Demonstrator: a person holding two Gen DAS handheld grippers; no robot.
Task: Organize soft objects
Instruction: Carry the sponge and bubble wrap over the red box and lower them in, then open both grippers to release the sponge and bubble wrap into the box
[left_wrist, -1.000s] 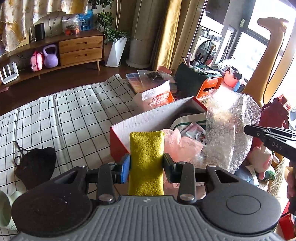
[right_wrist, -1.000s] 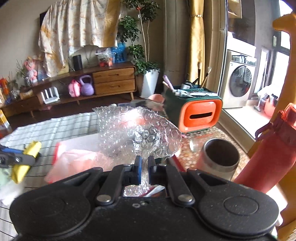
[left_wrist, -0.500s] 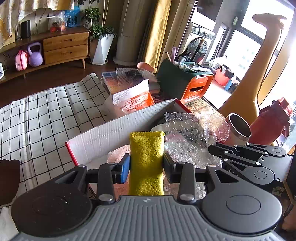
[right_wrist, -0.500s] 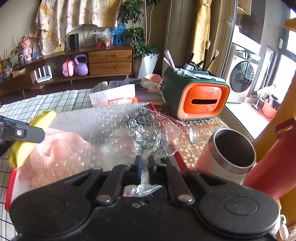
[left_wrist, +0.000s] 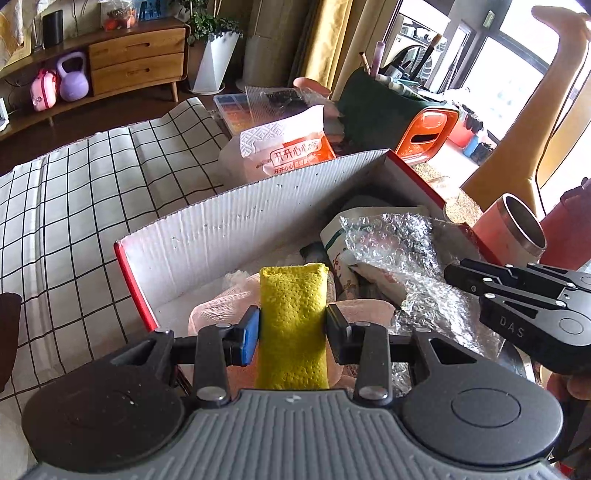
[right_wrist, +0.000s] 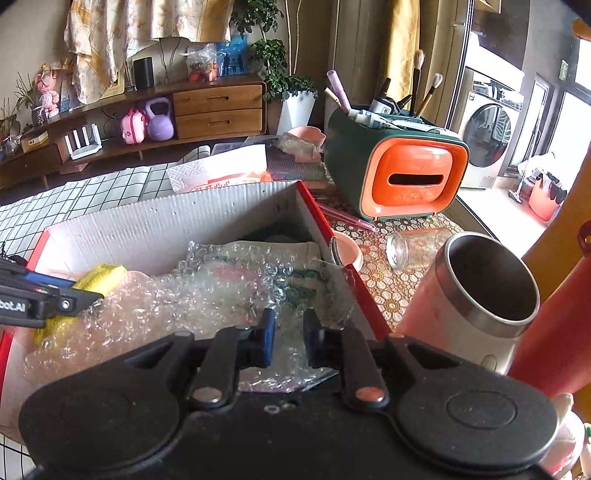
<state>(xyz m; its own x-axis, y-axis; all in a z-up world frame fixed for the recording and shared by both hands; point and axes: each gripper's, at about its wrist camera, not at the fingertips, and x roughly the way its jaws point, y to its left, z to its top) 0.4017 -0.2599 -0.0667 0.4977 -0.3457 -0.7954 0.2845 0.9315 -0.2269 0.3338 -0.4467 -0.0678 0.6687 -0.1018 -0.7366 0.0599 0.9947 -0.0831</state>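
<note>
A red box with a white corrugated inner wall (left_wrist: 236, 225) holds soft things: a pink cloth (left_wrist: 218, 310), bubble wrap (left_wrist: 402, 240) and a printed bag (left_wrist: 336, 240). My left gripper (left_wrist: 291, 332) is shut on a yellow sponge (left_wrist: 293, 317) and holds it over the box's near left part. My right gripper (right_wrist: 289, 336) has its jaws parted, over the box's right side, with the bubble wrap (right_wrist: 207, 295) lying in the box under it. The right gripper shows in the left wrist view (left_wrist: 517, 295). The sponge (right_wrist: 99, 277) and the left gripper's fingers (right_wrist: 55, 299) show in the right wrist view.
A checked cloth (left_wrist: 74, 192) covers the table left of the box. An orange snack bag (left_wrist: 288, 147) and a green-orange organizer (right_wrist: 399, 170) stand behind it. A steel-rimmed cup (right_wrist: 480, 295), a glass jar (right_wrist: 406, 247) and a red bottle (right_wrist: 554, 332) stand right of the box.
Both grippers moved in over the box. The right gripper lowered the bubble wrap into the box and opened, letting it go. The left gripper still holds the sponge.
</note>
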